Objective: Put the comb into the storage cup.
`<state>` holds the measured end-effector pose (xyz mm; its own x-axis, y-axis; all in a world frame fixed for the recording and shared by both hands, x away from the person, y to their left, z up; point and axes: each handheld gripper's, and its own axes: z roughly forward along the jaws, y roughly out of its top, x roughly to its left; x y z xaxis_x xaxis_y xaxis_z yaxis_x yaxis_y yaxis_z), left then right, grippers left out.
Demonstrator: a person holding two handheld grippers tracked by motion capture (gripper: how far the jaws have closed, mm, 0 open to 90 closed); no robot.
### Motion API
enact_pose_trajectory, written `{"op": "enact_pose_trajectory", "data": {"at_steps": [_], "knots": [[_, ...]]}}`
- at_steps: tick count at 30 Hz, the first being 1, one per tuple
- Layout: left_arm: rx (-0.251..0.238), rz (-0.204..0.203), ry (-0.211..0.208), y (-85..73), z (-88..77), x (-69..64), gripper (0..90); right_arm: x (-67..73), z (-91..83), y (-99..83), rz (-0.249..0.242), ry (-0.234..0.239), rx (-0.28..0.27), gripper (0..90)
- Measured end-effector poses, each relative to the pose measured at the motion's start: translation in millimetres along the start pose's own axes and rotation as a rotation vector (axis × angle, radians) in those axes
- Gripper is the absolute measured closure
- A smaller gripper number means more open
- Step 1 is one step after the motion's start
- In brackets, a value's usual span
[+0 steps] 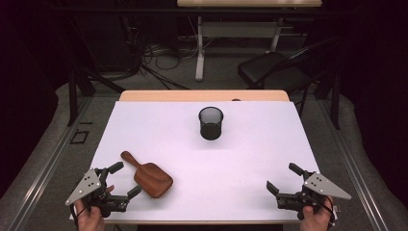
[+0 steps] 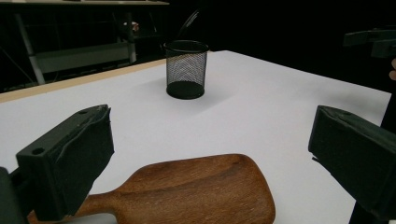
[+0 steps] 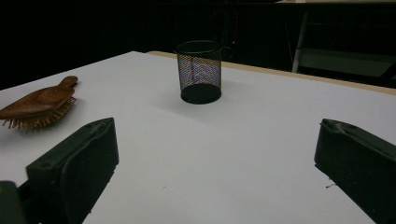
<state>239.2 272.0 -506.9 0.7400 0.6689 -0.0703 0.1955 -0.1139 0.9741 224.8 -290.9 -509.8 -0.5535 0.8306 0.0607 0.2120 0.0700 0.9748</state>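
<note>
From above, the left gripper (image 1: 126,179) hangs spread beside the brush (image 1: 149,177), not touching; the right gripper (image 1: 285,179) waits spread too. Its own view has the brush (image 2: 187,191) between the jaws: closing comes next. The cup (image 3: 200,71) stands well beyond.

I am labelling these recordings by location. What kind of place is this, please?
Probably a lab or workshop set up for recording. A white table holds just a wooden hairbrush and a mesh cup; behind it, loose cables lie on the floor beside a folding chair.
</note>
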Motion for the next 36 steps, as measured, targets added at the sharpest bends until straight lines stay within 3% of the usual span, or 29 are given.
{"op": "enact_pose_trajectory", "data": {"at_steps": [4,9,14,25,31,36], "knots": [[-0.002,-0.004,0.010,-0.7,0.2,1.2,0.2,-0.7,2.5,-1.3,-0.004,-0.001,0.003,0.0],[0.014,-0.049,0.020,-1.5,2.0,4.7,0.2,-0.5,3.0,-4.7,-0.012,-0.005,0.031,0.0],[0.033,-0.047,0.036,-1.2,2.4,5.5,0.2,-1.3,2.4,-4.6,0.003,-0.007,0.021,0.0],[0.057,-0.086,0.067,4.3,-0.8,10.8,0.4,-0.8,7.2,-2.6,0.013,0.001,0.012,0.0],[0.061,-0.097,0.113,17.5,-1.9,22.2,0.4,2.1,7.5,-2.1,0.001,-0.006,0.016,0.0],[0.079,-0.139,0.136,28.5,5.7,37.8,0.4,1.7,8.9,-3.4,0.002,-0.008,0.026,0.0]]}}
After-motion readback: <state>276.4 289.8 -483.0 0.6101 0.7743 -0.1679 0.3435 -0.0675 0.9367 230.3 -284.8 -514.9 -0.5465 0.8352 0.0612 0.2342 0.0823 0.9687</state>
